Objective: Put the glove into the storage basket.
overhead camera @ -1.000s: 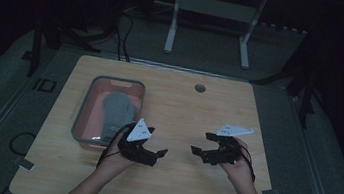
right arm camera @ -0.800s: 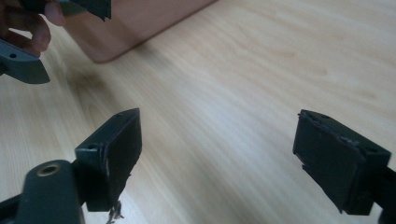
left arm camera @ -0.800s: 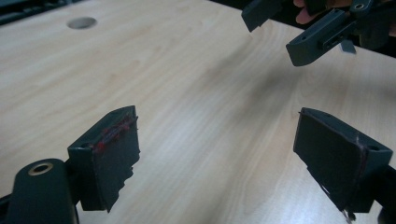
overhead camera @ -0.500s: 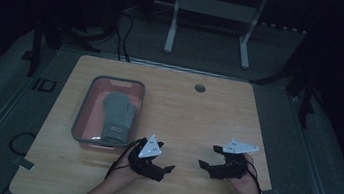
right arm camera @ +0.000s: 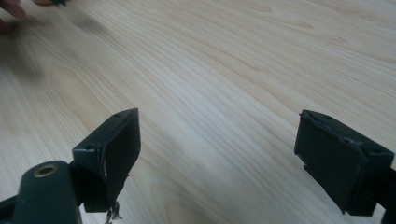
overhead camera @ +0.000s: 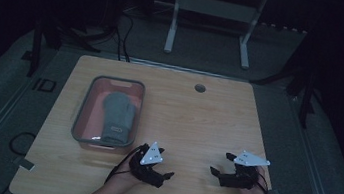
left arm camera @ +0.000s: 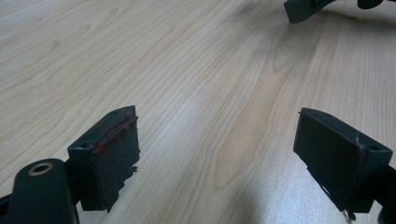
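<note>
Both grippers rest low over the near part of the wooden table (overhead camera: pixel 196 125). My left gripper (overhead camera: pixel 165 177) is held in a hand at the near middle and points right. In the left gripper view its jaws (left arm camera: pixel 217 158) stand wide open with bare wood between them, and a jaw of the other gripper (left arm camera: pixel 303 9) shows at the top right. My right gripper (overhead camera: pixel 215 173) is at the near right and points left toward the left one. In its own view the right gripper (right arm camera: pixel 217 158) is open with nothing between its pads.
A grey-rimmed tray with a reddish floor (overhead camera: pixel 82 115) sits at the table's left and holds a grey mitten (overhead camera: pixel 118 115). A small round grommet (overhead camera: pixel 200 87) lies near the far edge. White desk legs (overhead camera: pixel 172 21) and cables (overhead camera: pixel 122 35) stand on the floor beyond.
Both hands have come down and back toward the table's near edge, drifting slightly right. The jaws of both stand as wide as before.
</note>
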`<state>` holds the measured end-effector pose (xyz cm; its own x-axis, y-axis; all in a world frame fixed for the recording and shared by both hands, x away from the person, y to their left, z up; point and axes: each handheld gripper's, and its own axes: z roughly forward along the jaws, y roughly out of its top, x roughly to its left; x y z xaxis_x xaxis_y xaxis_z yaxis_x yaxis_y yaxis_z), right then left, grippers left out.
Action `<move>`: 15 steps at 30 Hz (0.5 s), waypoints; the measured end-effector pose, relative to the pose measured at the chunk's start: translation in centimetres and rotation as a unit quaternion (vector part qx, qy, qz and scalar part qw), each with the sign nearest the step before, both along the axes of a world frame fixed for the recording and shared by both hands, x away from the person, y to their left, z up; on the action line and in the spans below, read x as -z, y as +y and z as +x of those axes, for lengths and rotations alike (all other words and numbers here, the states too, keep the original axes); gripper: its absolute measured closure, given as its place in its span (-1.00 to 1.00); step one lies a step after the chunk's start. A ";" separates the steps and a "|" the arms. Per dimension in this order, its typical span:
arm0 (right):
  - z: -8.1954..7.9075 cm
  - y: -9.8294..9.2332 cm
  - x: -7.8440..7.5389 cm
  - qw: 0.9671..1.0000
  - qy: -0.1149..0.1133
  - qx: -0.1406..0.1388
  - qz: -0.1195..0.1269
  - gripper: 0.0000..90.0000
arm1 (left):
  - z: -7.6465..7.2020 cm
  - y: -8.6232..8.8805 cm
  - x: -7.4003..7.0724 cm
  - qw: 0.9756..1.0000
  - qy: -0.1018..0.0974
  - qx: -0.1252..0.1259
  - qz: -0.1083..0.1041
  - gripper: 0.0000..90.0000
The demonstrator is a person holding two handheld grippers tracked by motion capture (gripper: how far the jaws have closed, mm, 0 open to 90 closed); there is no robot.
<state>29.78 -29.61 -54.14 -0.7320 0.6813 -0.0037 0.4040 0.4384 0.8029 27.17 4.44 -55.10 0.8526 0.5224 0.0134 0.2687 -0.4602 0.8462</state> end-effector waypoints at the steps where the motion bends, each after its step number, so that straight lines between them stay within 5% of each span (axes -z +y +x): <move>1: -0.1 -0.2 0.1 1.000 -0.002 0.002 -0.005 -0.68 | -0.1 0.0 0.0 1.000 -0.001 0.000 -0.002 -0.68; 8: -0.6 -1.6 0.9 1.000 0.004 0.023 -0.015 -0.68 | -0.2 0.5 0.9 1.000 0.001 -0.006 -0.012 -0.68; 15: -0.4 -2.1 1.0 0.999 0.004 0.035 0.000 -0.68 | -0.3 0.3 0.8 1.000 -0.003 -0.003 -0.008 -0.68</move>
<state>29.35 -31.74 -55.14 -0.6832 0.7302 0.0017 0.4389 0.4088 0.8002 26.88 4.77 -55.95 0.8493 0.5278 0.0103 0.2665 -0.4457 0.8546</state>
